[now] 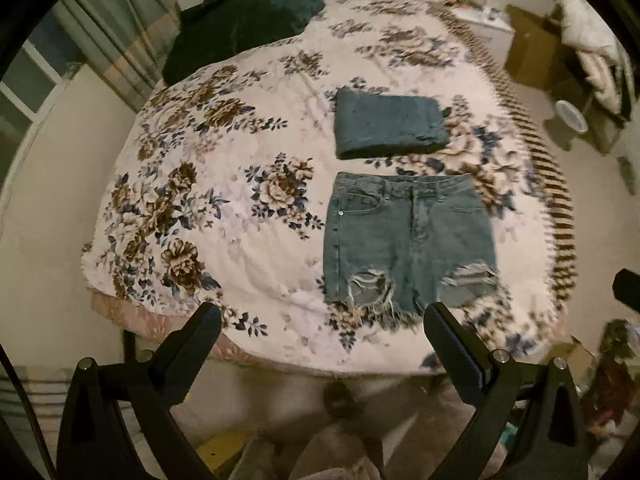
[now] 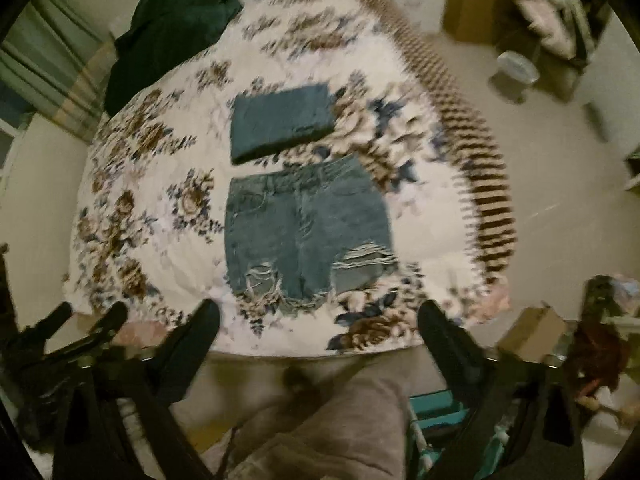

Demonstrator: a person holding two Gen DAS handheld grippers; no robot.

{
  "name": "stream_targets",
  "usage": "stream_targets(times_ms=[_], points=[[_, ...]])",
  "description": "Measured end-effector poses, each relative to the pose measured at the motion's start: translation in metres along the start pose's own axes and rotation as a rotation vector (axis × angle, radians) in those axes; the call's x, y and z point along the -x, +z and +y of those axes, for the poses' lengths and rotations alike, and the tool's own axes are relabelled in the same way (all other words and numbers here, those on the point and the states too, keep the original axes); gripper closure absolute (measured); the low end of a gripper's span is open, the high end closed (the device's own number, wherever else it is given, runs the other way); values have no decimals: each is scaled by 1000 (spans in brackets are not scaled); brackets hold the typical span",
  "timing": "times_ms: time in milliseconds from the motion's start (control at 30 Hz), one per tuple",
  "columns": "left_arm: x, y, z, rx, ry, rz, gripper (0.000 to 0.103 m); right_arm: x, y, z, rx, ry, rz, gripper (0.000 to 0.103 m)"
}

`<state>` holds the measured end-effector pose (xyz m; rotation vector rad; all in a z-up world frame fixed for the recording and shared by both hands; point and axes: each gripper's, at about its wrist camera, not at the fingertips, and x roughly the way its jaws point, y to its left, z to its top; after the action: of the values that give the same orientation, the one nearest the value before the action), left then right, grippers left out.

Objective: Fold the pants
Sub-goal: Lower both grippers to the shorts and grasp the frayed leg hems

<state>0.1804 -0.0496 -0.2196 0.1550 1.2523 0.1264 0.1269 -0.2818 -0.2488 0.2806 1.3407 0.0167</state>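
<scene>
Left wrist view is showing the left gripper (image 1: 322,322) hanging above the near edge of the bed with its fingers spread wide and holding nothing, while the denim shorts (image 1: 408,240) are lying flat and unfolded on the floral bedspread (image 1: 224,216), waistband away from the camera and frayed hems nearest the fingertips. Right wrist view is showing the right gripper (image 2: 318,318) likewise gaping wide and empty over the same edge, with the shorts (image 2: 306,236) spread just beyond it. A folded denim garment (image 1: 390,126) is sitting just past the waistband, apart from it, and a dark green blanket (image 1: 248,12) is lying heaped at the far corner.
</scene>
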Motion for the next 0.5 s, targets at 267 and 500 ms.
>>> stream_targets(times_ms=[267,500], points=[[-115,21,-113,146,84,136,0,-172,114,-98,133,177,302,40],[-205,-5,-211,345,-12,223,0,-326,169,-169,168,269,515,40]])
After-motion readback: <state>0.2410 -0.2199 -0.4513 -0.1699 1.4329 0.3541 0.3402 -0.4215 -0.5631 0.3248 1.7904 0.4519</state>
